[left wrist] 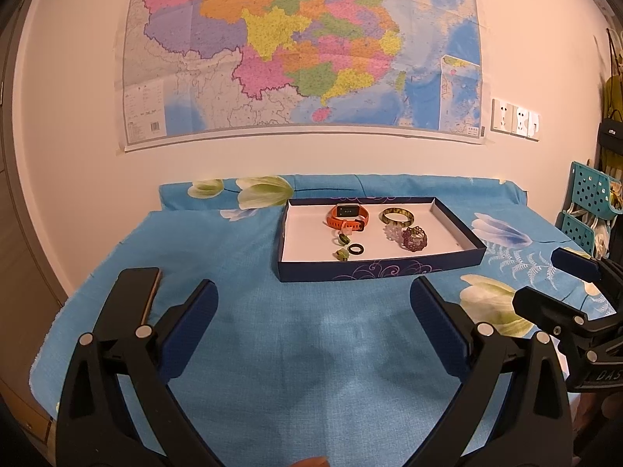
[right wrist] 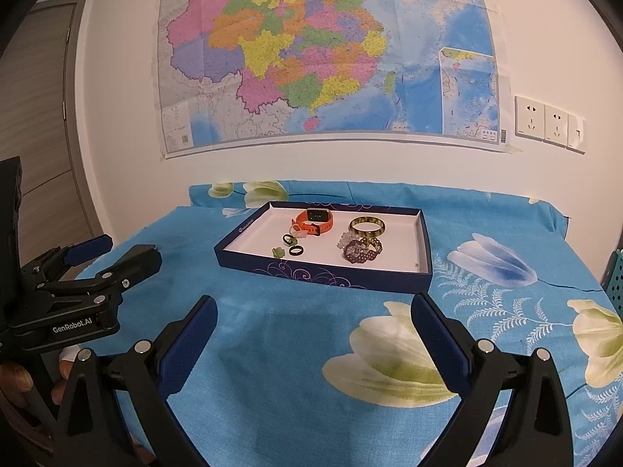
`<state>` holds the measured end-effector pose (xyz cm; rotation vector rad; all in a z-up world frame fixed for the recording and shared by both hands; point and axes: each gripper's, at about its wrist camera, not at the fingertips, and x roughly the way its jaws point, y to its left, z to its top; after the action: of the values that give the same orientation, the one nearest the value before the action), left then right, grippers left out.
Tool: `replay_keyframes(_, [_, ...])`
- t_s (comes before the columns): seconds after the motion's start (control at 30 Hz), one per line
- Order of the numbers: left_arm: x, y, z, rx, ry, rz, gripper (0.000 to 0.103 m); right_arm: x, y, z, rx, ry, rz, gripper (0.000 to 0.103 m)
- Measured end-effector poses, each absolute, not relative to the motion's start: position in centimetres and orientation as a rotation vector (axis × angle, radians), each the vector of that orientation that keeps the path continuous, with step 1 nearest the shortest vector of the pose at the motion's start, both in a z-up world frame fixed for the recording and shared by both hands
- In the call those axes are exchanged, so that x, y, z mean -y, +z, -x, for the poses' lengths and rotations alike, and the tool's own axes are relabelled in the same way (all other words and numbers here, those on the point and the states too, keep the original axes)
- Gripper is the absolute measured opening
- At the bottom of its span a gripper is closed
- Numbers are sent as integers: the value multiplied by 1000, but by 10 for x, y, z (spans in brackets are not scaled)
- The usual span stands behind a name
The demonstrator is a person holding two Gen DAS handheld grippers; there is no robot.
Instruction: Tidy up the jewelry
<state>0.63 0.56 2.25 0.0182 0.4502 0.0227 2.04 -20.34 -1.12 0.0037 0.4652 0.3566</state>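
Note:
A shallow dark blue tray (left wrist: 379, 271) (right wrist: 323, 276) with a white floor sits on the blue floral cloth at the far middle of the table. Inside lie an orange watch (left wrist: 347, 216) (right wrist: 314, 221), a green-gold bangle (left wrist: 397, 216) (right wrist: 366, 227), a clear bead bracelet (left wrist: 393, 232), a purple bead bracelet (left wrist: 415, 238) (right wrist: 362, 253), a black ring (left wrist: 356, 249) (right wrist: 296, 250) and small green rings (left wrist: 342, 254) (right wrist: 278, 253). My left gripper (left wrist: 313, 301) and right gripper (right wrist: 313, 317) both stand open in front of the tray, holding nothing.
A phone (left wrist: 152, 295) lies on the cloth by the left gripper's left finger. A teal perforated rack (left wrist: 590, 202) stands at the right. A big map (left wrist: 300, 46) and wall sockets (right wrist: 549, 122) hang behind the table; a door (right wrist: 39, 116) is at the left.

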Motion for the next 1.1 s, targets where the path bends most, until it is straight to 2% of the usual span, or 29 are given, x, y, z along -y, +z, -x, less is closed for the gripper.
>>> replay_keyframes(1.1, [-3,18,-9,-457,20,-18,97,203,-12,-23,-463,353,0,96])
